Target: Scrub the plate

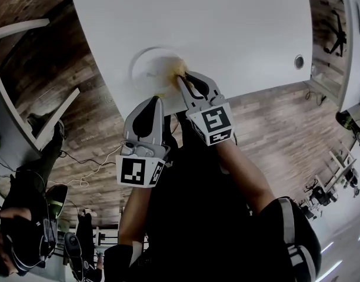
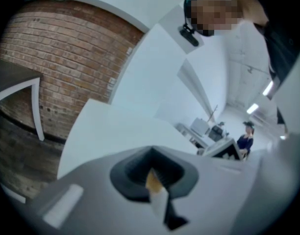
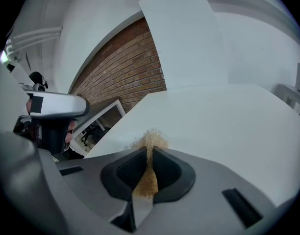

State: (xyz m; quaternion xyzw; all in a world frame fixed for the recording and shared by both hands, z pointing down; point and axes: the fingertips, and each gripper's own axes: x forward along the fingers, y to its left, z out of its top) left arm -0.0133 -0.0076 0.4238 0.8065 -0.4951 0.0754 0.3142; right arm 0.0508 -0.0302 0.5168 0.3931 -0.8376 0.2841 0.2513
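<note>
Only the head view showed the plate (image 1: 146, 63): one white plate lying on the white table (image 1: 239, 22), near the table's edge closest to the person. In the same view the right gripper (image 1: 186, 79) reached over the plate's right part with the single tan scrubber (image 1: 179, 70) at its tip, the scrubber resting on the plate. The left gripper (image 1: 157, 101) had its tip at the plate's near rim.

The right gripper view did not let the white plate be told from the table, but it made the grasp plain. The jaws were clamped on the scrubber, whose frizzy tuft stuck out past the pads. A brick wall (image 3: 125, 62) stood beyond the table.

The left gripper view showed that gripper's jaws drawn tight together, with only a thin pale sliver and a tan fleck in the slit. Whether that sliver was the plate's rim could not be told. Far off in that view stood a person (image 2: 246, 141) in dark blue.

Counted: one plate, one scrubber, two grippers.
</note>
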